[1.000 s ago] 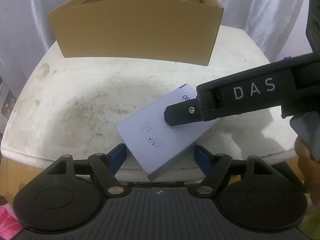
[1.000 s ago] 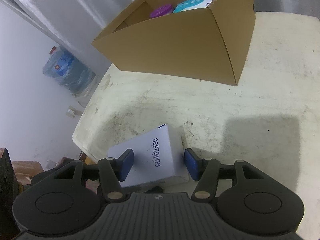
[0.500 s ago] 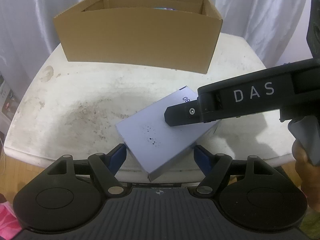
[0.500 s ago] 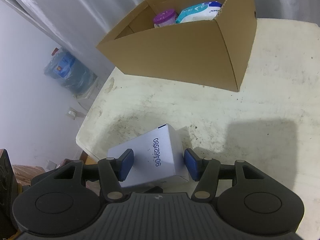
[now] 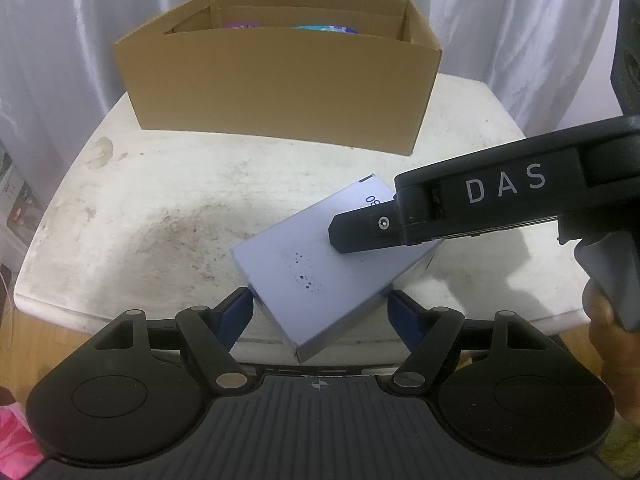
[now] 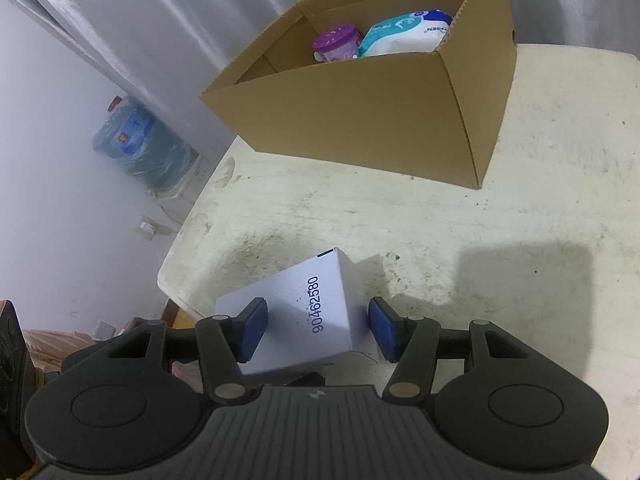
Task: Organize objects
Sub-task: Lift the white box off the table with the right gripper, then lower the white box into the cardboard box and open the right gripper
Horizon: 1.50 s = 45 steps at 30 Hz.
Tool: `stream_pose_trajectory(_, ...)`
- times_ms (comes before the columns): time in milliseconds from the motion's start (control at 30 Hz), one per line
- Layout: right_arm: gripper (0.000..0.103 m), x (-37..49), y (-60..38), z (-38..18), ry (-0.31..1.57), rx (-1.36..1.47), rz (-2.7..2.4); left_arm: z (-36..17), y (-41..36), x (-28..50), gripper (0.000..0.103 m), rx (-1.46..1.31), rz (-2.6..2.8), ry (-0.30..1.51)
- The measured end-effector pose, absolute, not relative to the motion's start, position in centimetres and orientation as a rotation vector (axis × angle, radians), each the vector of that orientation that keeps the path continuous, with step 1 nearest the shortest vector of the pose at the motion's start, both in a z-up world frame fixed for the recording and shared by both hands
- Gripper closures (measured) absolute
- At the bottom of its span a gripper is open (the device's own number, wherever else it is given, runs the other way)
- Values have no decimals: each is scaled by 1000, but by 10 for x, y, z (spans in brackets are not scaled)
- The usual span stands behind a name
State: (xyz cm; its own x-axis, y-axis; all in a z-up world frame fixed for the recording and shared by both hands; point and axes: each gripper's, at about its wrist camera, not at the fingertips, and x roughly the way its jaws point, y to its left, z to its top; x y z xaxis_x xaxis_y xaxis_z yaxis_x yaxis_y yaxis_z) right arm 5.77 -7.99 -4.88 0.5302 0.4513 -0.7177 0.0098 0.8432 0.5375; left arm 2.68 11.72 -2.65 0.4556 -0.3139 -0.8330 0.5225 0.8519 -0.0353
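White box (image 5: 320, 276) lies at the desk's (image 5: 168, 200) six-o'clock edge in the left view, left tongs (image 5: 322, 314) clamped across it; right view: right tongs (image 6: 316, 330) clamped on its numbered end, carton (image 6: 360, 116) at twelve o'clock.

From my left tool's view the cardboard box (image 5: 280, 84) now sits lower at twelve o'clock, and a purple lid and a teal pack peek over its near wall. From my right tool's view its inside lies more open: the purple-lidded jar (image 6: 335, 45) and white-and-teal pack (image 6: 404, 32) show more fully.
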Motion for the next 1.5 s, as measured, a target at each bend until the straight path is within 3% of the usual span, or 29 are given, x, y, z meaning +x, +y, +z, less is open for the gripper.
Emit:
stream_pose_trajectory(600,43,55,-76,-37,967,504,287,-17,123,24,29,233,-517,932)
stream_pose_trajectory(867,43,60,-65,2,859,440,306,18,127,32,29,247,-507,827)
stream_pose_trajectory(1200,43,107,-80,62,679,432,328,77,103,87,29,298,-498,667)
stream_pose_trajectory(1500,42,173,-124,62,653,448,244,75,49,169,29,336,-591,700)
